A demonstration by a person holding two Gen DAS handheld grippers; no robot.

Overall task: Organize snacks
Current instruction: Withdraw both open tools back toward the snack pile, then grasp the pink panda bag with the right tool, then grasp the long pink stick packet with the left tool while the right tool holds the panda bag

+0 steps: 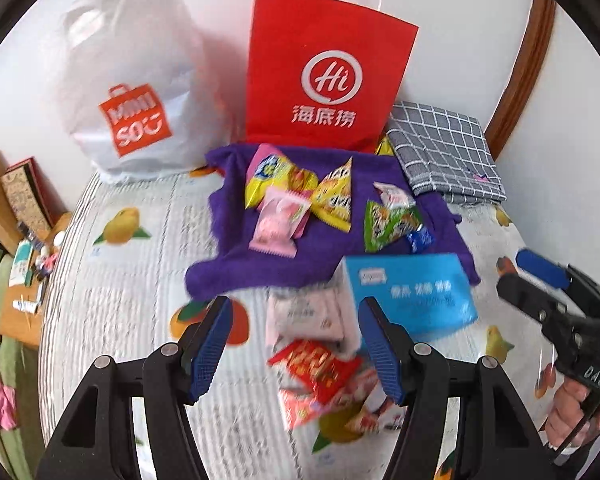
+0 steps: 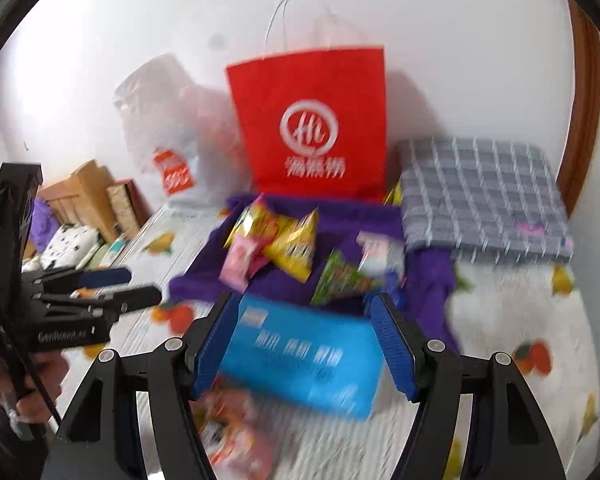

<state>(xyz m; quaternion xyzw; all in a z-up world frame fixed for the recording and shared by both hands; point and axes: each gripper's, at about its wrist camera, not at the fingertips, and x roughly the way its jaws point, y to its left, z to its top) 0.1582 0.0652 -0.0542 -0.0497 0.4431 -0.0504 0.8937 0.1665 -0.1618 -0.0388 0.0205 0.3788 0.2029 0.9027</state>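
Plainly, the left gripper [image 1: 296, 348] is held with its blue pads spread wide and nothing between them, above a red snack packet [image 1: 316, 368] and a pale pink packet [image 1: 306, 316] lying on the fruit-print bedspread [image 1: 132, 280]. The right gripper [image 2: 304, 344] is likewise spread, unclamped, with a blue box [image 2: 300, 356] seen between its fingers (contact cannot be told through the blur). Beyond, yellow, pink and green snacks [image 1: 300, 196] are scattered on a purple towel [image 1: 236, 256]. Behind it a red paper bag [image 1: 324, 72] stands upright, flanked by a white plastic bag [image 1: 136, 92] and a folded checked cloth [image 1: 444, 152].
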